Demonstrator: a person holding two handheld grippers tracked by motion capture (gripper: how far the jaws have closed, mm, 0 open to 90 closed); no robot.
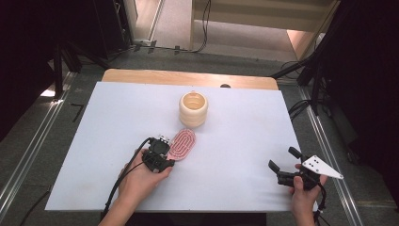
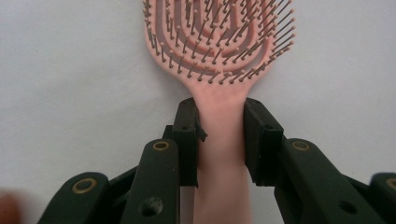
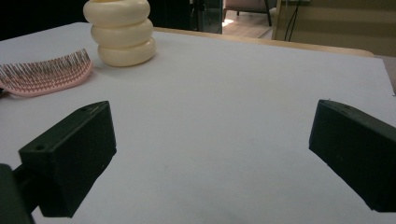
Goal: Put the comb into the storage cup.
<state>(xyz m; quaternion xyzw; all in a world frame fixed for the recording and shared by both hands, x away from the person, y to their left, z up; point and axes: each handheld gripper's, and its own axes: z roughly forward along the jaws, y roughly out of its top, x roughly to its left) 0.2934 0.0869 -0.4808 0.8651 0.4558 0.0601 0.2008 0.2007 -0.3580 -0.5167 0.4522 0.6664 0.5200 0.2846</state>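
A pink hairbrush [image 1: 182, 143] lies bristles up on the white table, its head toward a cream ribbed cup [image 1: 193, 109] just behind it. My left gripper [image 1: 162, 149] is shut on the brush's handle; in the left gripper view both black pads press the pink handle [image 2: 219, 140] right below the bristled head [image 2: 219, 37]. My right gripper [image 1: 282, 162] rests near the table's front right corner, held by a hand, jaws wide open with nothing between them. The right gripper view has the brush [image 3: 44, 74] and the cup [image 3: 122, 32] at the far left.
The white table [image 1: 244, 127] has a wooden strip along its far edge. Black stands and cables flank it on both sides on the floor. A broad bare stretch of table lies between the two grippers.
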